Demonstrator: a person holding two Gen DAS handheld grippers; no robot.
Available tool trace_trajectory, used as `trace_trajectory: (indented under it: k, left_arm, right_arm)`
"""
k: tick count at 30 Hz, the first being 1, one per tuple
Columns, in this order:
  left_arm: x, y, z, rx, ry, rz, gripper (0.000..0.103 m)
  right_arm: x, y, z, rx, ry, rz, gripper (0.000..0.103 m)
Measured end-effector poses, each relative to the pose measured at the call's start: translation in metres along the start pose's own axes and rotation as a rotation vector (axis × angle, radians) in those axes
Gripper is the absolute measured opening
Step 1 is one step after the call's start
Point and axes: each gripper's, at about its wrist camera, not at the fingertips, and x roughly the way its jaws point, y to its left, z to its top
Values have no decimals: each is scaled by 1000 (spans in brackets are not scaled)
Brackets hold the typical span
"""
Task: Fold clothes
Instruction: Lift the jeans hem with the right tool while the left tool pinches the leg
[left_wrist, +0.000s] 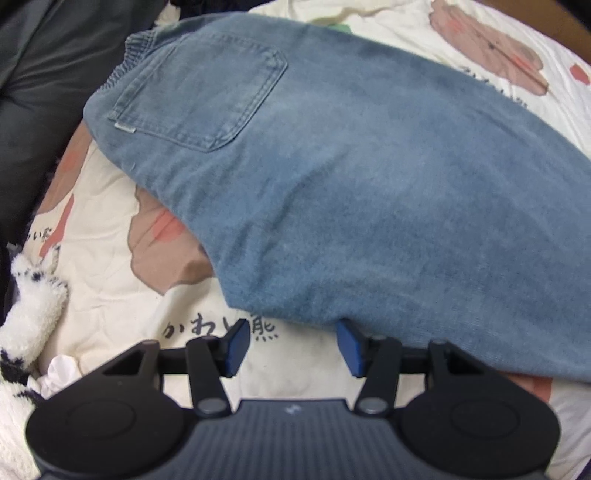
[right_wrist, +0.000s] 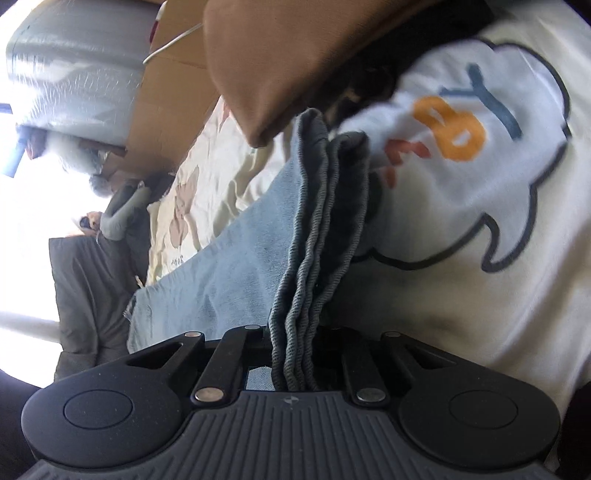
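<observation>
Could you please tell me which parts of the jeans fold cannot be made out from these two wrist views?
- Left wrist view: the jeans leg ends run off the right edge.
- Left wrist view: the near hem beside the open left tool is blurred.
- Right wrist view: the right tool pads are hidden by the bunched denim hem it grips.
</observation>
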Motion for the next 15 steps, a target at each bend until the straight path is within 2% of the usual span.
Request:
trace_trajectory:
  k: [8, 10, 11, 13, 15]
  left_arm:
    - [-4, 3, 17, -9, -101, -53, 54]
    - [-6, 5, 19, -10, -123, -75, 53]
    - [-7, 5, 20, -11, -134, -86, 44]
    - [-7, 4, 21, 3, -137, -119, 34]
    - [-5, 2, 21, 30, -143, -143, 32]
  right_arm:
    - [-12, 39, 7, -26, -13, -73, 8]
    - [-16, 53, 9, -48, -21, -116, 8]
    - [-17, 59, 10, -60, -25, -140, 8]
    - [-21, 74, 12, -82, -32, -185, 8]
    - [-23, 90, 14, -98, -34, -211, 8]
